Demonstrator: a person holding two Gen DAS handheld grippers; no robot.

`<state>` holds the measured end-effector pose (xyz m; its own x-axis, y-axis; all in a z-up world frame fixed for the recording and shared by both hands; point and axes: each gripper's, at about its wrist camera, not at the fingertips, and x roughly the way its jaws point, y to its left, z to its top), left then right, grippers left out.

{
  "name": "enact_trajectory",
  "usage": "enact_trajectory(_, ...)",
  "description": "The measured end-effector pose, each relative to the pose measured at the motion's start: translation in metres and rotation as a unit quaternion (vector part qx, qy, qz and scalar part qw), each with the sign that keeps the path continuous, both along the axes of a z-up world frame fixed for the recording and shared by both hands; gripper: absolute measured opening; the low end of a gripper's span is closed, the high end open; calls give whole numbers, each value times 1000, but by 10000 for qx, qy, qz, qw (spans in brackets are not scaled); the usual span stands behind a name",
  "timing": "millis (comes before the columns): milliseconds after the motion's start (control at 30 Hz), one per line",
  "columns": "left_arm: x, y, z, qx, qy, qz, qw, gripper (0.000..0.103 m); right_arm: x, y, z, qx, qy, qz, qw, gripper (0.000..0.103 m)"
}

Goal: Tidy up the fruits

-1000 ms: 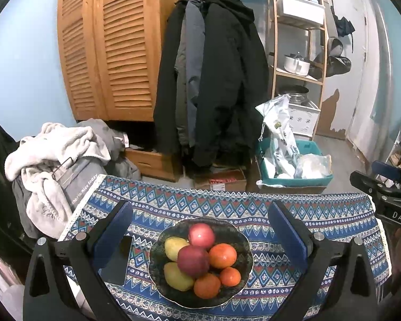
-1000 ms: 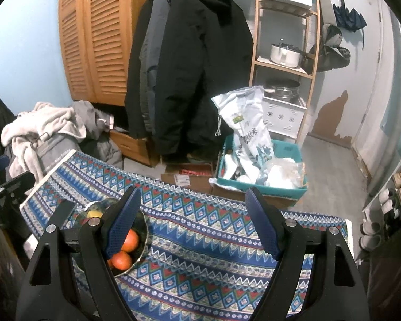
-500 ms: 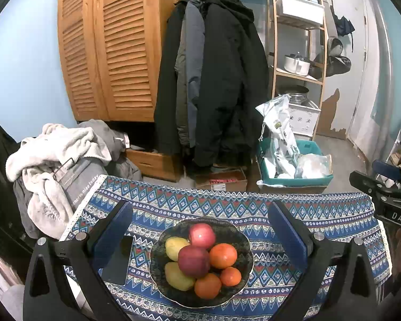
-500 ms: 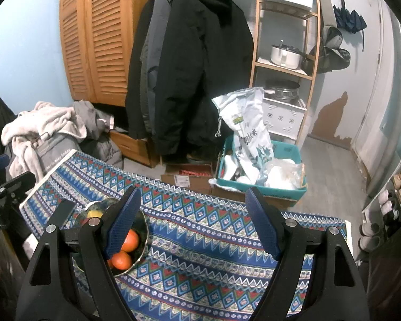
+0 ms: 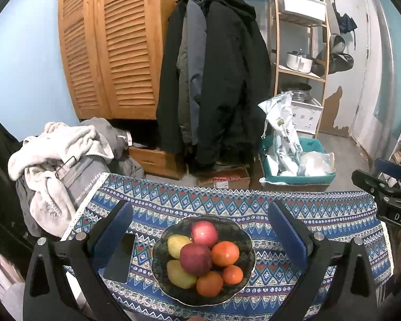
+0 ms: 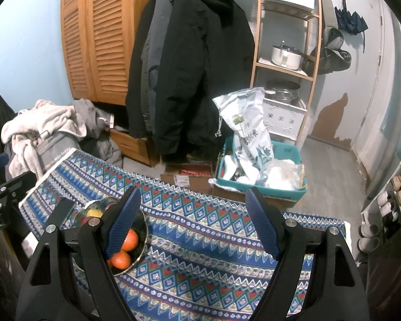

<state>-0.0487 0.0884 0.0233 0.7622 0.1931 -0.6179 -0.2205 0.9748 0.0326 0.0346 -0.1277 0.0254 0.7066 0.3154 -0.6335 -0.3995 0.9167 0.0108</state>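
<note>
Nearest in, the left tool (image 5: pixel 199 236) hangs with its blue pads spread wide and nothing between them, the whole fruit bowl (image 5: pixel 243 275) framed in the gap. That spread looks like readiness: wide enough to come down over any one piece.

And there's the fruit, all of it heaped in the bowl on the patterned surface (image 5: pixel 334 214): two red apples (image 5: pixel 196 259), two yellow-green fruits (image 5: pixel 179 270) on the left side, three oranges (image 5: pixel 225 253) on the right. Like sits roughly by like, so this heap fits a sorted bowl or a full one about to be unloaded. No telling which.

A dark flat phone-like slab (image 5: pixel 119 257) lies just beside the bowl, partly behind the left pad.

Over on the other side, the right tool (image 6: pixel 192 224) is just as wide and just as empty, hovering over bare cloth well clear of the bowl, which suggests it is waiting, not working. From there its left pad covers most of the bowl; only two oranges and a yellow sliver peep out.

Farther off, a clothes pile (image 5: pixel 56 155) slumps past the surface's left edge, then hanging coats (image 5: pixel 214 80), a teal bin (image 5: pixel 296 171) and louvred wardrobe doors (image 5: pixel 115 45). What carries the cloth is hidden.
</note>
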Motion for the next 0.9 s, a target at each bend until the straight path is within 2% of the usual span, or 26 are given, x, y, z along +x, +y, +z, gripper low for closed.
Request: enact_trajectory(900, 1, -3, 0, -45, -12, -7, 10000, 102, -1, -4, 0, -29, 6, 13, 10000, 79)
